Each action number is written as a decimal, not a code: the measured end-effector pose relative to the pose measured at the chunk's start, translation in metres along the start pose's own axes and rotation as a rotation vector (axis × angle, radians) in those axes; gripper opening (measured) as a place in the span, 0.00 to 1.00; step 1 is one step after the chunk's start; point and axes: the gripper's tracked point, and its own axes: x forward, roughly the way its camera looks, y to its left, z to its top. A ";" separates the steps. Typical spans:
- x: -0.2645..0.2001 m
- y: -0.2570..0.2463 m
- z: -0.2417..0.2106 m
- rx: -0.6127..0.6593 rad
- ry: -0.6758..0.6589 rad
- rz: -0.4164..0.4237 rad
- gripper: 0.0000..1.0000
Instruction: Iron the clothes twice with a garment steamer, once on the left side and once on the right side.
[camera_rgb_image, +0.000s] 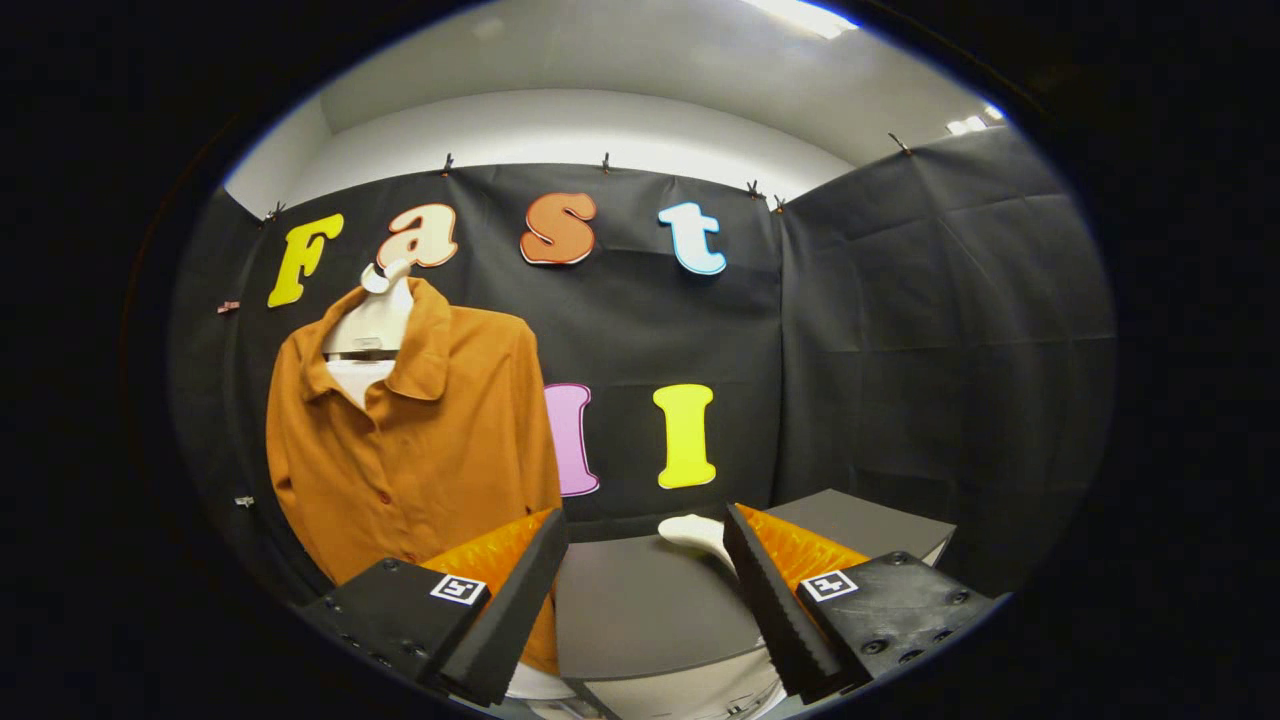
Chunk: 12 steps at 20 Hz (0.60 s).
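A dark worktop stands in a black-clothed booth. The shirt hangs upright on a hanger, beyond the left finger. The gripper is apart, empty; the steamer lies just ahead, against the right finger.

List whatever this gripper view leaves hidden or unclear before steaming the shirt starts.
- Steamer: a white curved piece shows just ahead of the gripper, whose jaws stand open and empty; the right finger covers the rest, so what it is stays unsure.
- Shirt: its hem is behind the left finger, its far sleeve at the fisheye's dim rim.
- Grey surface: its near edge is cut off.
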 end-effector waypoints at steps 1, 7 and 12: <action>0.008 -0.006 -0.003 0.006 0.011 0.001 0.98; 0.060 -0.040 -0.030 0.036 0.093 0.026 0.98; 0.095 -0.061 -0.057 0.044 0.173 0.038 0.98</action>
